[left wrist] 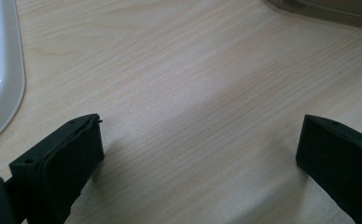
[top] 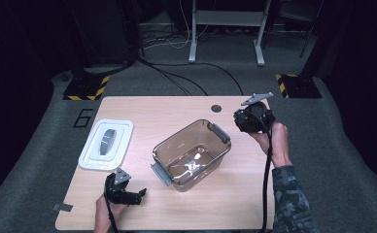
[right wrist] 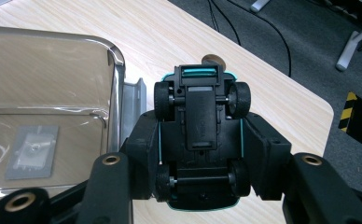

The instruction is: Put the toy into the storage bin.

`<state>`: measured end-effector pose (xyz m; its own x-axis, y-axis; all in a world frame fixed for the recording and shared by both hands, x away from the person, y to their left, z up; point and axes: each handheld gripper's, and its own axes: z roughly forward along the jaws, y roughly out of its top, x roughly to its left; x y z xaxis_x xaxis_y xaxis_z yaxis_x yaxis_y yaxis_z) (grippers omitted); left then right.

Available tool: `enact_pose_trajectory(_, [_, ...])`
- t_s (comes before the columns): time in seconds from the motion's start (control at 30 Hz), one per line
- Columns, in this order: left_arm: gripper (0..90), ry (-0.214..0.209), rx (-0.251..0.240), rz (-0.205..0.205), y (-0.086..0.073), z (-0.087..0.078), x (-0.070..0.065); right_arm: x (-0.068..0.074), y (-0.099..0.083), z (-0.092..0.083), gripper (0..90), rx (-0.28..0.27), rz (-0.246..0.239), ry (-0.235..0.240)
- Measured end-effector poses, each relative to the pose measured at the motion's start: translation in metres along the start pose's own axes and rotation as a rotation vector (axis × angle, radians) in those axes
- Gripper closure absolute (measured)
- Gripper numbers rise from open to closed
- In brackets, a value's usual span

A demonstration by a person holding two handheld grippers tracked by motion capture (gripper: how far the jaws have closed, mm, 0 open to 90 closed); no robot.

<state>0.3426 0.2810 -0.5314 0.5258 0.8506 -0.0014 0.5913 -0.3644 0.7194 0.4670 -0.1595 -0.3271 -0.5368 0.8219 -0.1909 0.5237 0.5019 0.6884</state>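
Note:
A small teal toy car (right wrist: 200, 133) hangs upside down, its black underside and wheels facing the camera, with my right gripper (right wrist: 200, 154) shut on its sides. That right gripper (top: 253, 119) is held above the table's right side, just right of the clear plastic bin (top: 192, 153). The bin (right wrist: 48, 116) has grey latches and nothing loose inside. My left gripper (top: 130, 194) rests low at the front left of the table, and its jaws stand wide open over bare wood (left wrist: 202, 135). A white lid (top: 106, 143) with a grey handle lies left of the bin.
The wooden table (top: 177, 109) has a dark round hole (top: 216, 108) near its far edge. Grey carpet, cables and stand feet with yellow-black tape (top: 87, 90) lie beyond. The lid's white edge (left wrist: 2, 70) is close to the left gripper.

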Motion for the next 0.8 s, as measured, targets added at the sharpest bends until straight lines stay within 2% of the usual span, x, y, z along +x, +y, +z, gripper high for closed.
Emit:
enact_pose_trajectory(0.53, [0.4,0.0,0.0,0.0,0.0,0.0,0.0,0.008,0.024,-0.001,51.2,-0.023,-0.036,0.022])
enact_pose_trajectory(0.8, [0.4,0.0,0.0,0.001,0.0,0.0,0.0,0.019,0.037,0.0,51.2,-0.016,-0.067,0.039])
